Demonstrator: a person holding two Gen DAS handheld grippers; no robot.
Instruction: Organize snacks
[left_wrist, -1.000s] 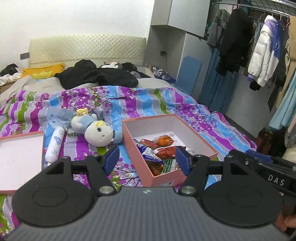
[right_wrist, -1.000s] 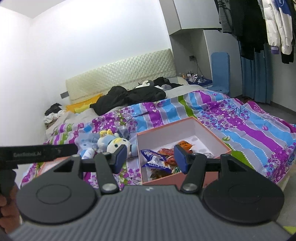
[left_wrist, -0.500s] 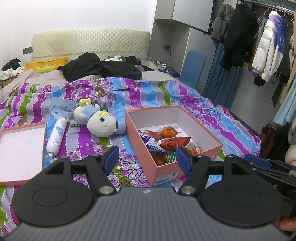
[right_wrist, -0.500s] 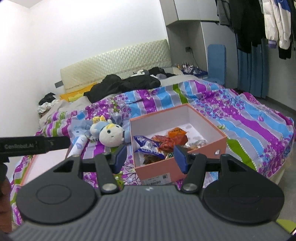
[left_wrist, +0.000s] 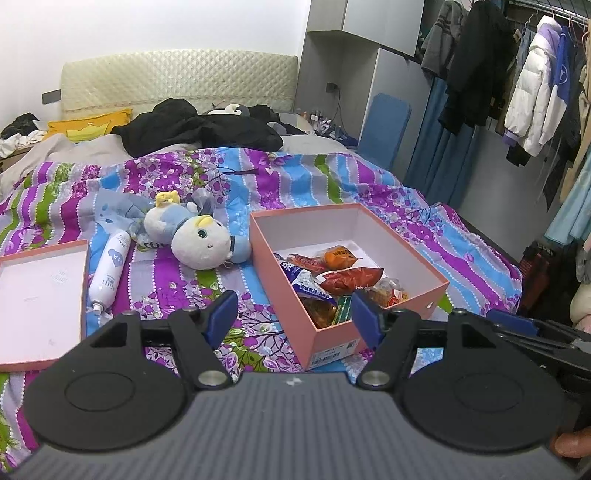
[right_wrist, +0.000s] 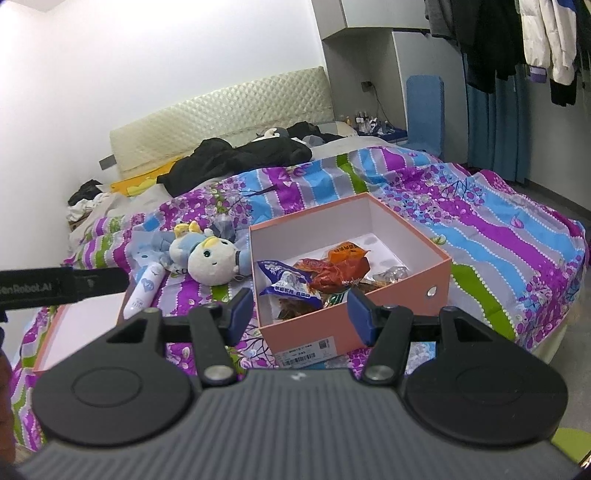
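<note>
An open pink cardboard box (left_wrist: 280, 295) (right_wrist: 413, 295) sits on the striped bedspread, holding several snack packets: a blue-white one (left_wrist: 308, 286) (right_wrist: 284, 280), a red one (left_wrist: 349, 277) (right_wrist: 332, 275) and an orange one (left_wrist: 338, 255) (right_wrist: 349, 248). My left gripper (left_wrist: 293, 315) hovers open in front of the box's near corner, nothing between its blue pads. My right gripper (right_wrist: 301, 314) is open too, just short of the box's front wall. The box's pink lid (left_wrist: 38, 295) (right_wrist: 85, 321) lies upturned to the left.
A plush doll (left_wrist: 195, 236) (right_wrist: 210, 258) and a white spray bottle (left_wrist: 109, 271) (right_wrist: 144, 288) lie between lid and box. Dark clothes (left_wrist: 199, 127) are heaped near the headboard. A clothes rack (left_wrist: 517, 92) and a blue chair (left_wrist: 384, 129) stand to the right of the bed.
Both grippers have sunk and tipped downward a little, so the box and its snacks sit higher and fuller in both views. Their jaws stayed as wide as before.
</note>
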